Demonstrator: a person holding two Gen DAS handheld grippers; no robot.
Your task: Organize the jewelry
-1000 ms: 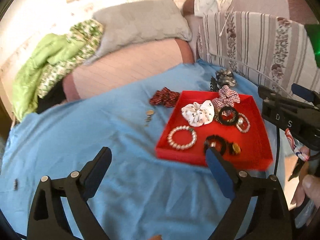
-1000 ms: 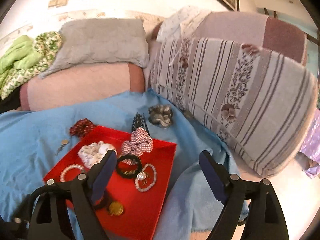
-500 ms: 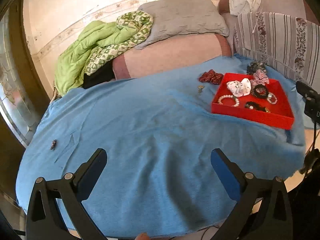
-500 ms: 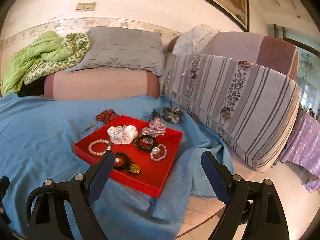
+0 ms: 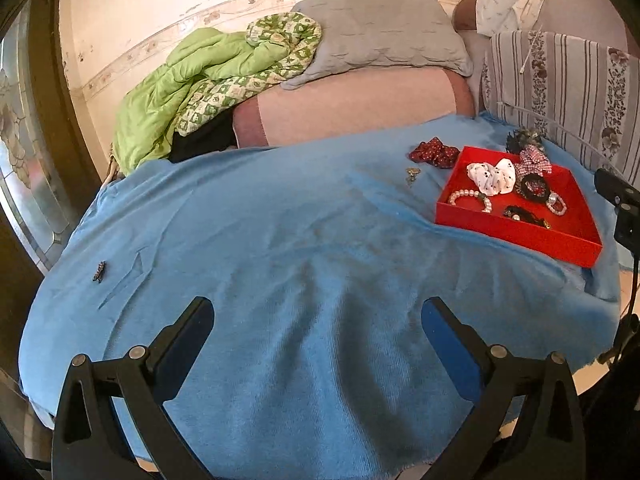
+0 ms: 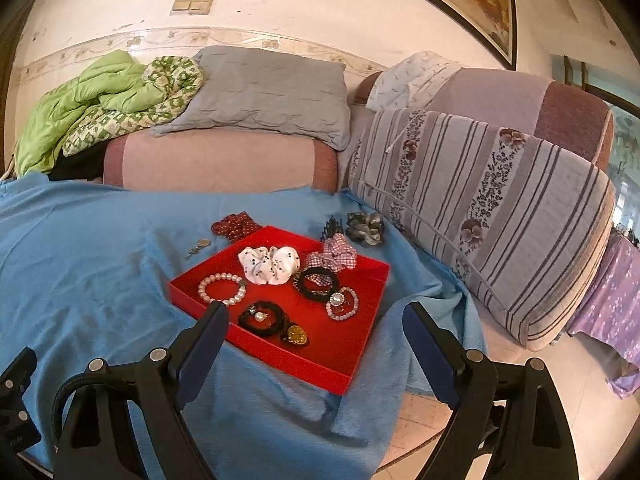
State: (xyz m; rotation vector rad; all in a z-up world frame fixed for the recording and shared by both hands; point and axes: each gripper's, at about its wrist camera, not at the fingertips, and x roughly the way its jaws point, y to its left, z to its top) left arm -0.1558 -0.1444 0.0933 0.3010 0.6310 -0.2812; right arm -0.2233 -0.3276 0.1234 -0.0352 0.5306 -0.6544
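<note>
A red tray on the blue cloth holds a pearl bracelet, a white scrunchie, a plaid scrunchie, black hair ties and a gold piece. A red scrunchie, a grey scrunchie, a dark comb and a small earring lie outside it. A small dark clip lies far left. My left gripper is open and empty over the cloth. My right gripper is open and empty near the tray's front.
The blue cloth covers a round table. Behind it stand a pink sofa, a grey pillow, a green blanket and a striped cushion. The table edge and floor lie at the front right.
Both grippers have pulled back and away from the tray, so it looks smaller. The left view has swung left to show most of the cloth. Both stay open.
</note>
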